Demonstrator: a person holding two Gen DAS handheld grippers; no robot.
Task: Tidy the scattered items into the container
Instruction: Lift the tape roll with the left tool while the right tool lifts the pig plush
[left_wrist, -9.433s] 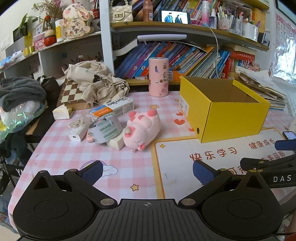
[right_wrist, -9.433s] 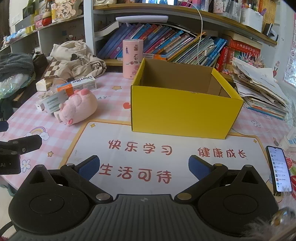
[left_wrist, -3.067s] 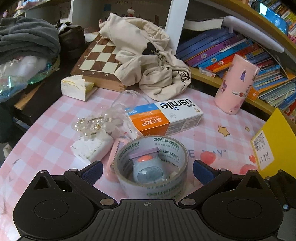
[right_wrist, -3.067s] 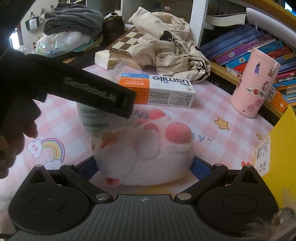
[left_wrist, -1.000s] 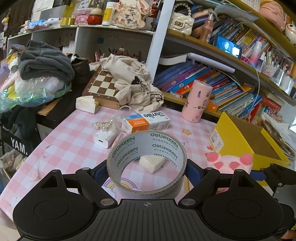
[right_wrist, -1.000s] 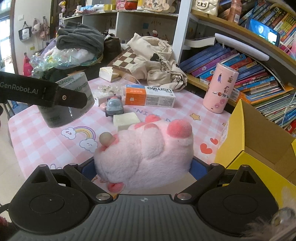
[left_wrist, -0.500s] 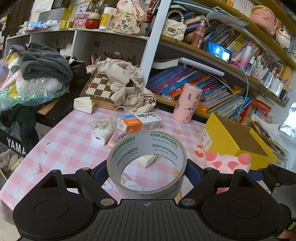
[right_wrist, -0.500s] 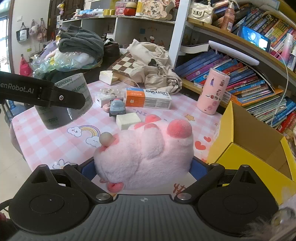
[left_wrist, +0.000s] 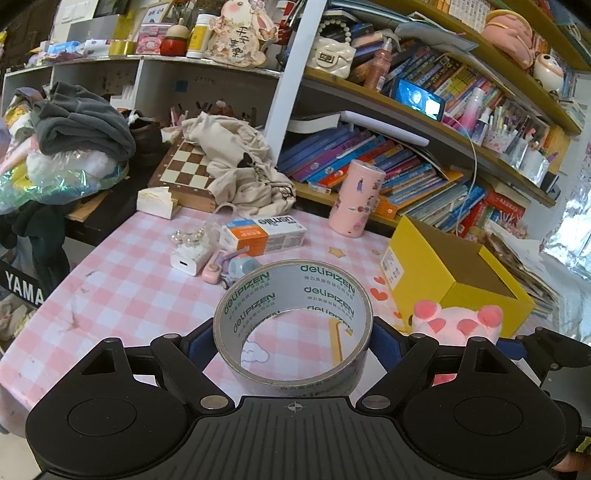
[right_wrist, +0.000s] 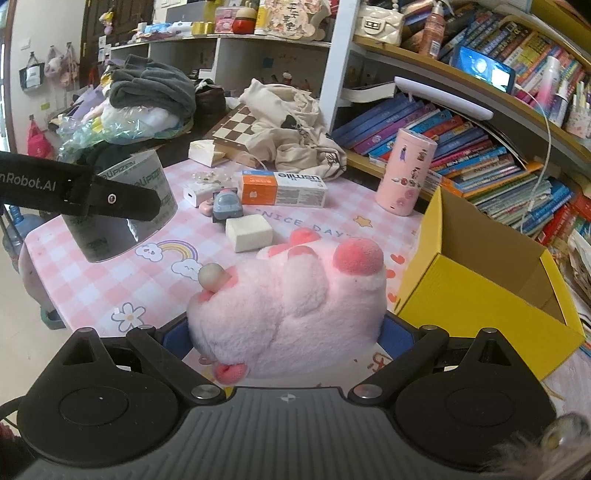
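White eraser block (right_wrist: 249, 233) (right wrist view only), beside blue toy (right_wrist: 226, 205).

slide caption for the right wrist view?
Right claw carries a pink plush toy beside the open yellow box, checked table below.

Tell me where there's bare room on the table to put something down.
Free: the checked cloth left of the tape roll, and the patch by the rainbow print. The yellow box looks empty. Crowded: charger, toothpaste box and white block.
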